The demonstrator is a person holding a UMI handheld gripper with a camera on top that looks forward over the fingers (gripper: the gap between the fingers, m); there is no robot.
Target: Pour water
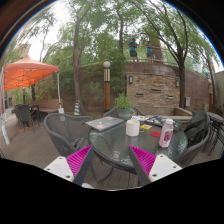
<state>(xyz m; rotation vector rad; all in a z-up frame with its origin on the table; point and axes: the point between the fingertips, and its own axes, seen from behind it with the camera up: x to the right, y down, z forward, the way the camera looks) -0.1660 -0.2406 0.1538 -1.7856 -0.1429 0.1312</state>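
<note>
- Setting: outdoor patio with trees [100,40] overhead, a stone wall [160,88] behind, and an orange canopy [28,72] off to the left.
- Hand-held gripper [112,160]: its two fingers stand wide apart, each bearing a magenta pad [80,160] on the inner face. Nothing is held; no object lies between the fingers.
- Worktop [120,148]: a round glass-topped table, just ahead of and partly between the fingers.
- White cup [132,126]: upright on the worktop, beyond the fingertips, nearer the right finger's side. Contents cannot be determined.
- Pink bottle [167,133]: upright on the worktop, with a white cap, to the right of the white cup and well apart from it; it stands beyond the right finger.
- Small red and coloured items [152,124] lie on the worktop between cup and bottle, further back; their nature cannot be determined.
- Flat grey tray or board [104,122] sits at the far left part of the worktop.
- Seating: a dark mesh chair [62,130] stands to the left of the worktop, another dark chair [198,135] to the right.
- A lamp post [107,85] rises behind the worktop.
</note>
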